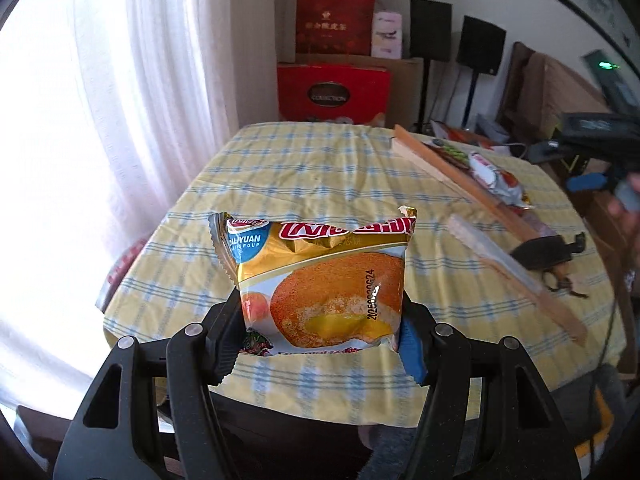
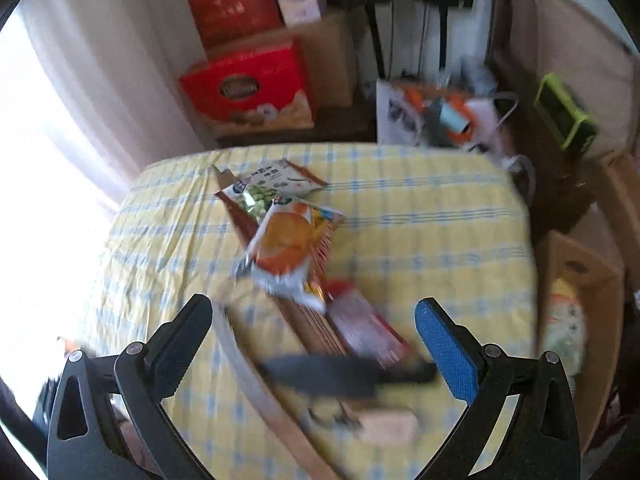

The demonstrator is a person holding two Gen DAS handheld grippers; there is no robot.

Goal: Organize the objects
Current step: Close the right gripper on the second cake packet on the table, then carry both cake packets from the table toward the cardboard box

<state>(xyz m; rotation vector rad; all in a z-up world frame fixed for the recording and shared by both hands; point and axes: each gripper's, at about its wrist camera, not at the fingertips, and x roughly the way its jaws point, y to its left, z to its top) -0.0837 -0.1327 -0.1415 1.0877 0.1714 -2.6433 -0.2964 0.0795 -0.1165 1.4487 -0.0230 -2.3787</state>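
My left gripper (image 1: 320, 320) is shut on a gold and orange cake packet (image 1: 320, 276), held upright above the near edge of the yellow checked table (image 1: 304, 176). Along the table's right side lies a long wooden tray (image 1: 472, 196) with snack packets (image 1: 496, 176) in it. In the right wrist view, which is blurred, my right gripper (image 2: 314, 306) stands wide open and empty over that tray (image 2: 256, 384). Inside are a green pea packet (image 2: 260, 196), an orange packet (image 2: 288, 248) and a red packet (image 2: 360, 320). The right gripper (image 1: 600, 178) also shows, blurred, in the left wrist view.
A black pouch (image 2: 332, 372) lies across the tray's near end, also seen as the pouch (image 1: 540, 252). Red gift boxes (image 1: 332, 88) and speakers (image 1: 480, 44) stand beyond the table. White curtains (image 1: 120, 120) hang to the left. An open cardboard box (image 2: 580, 300) stands to the right.
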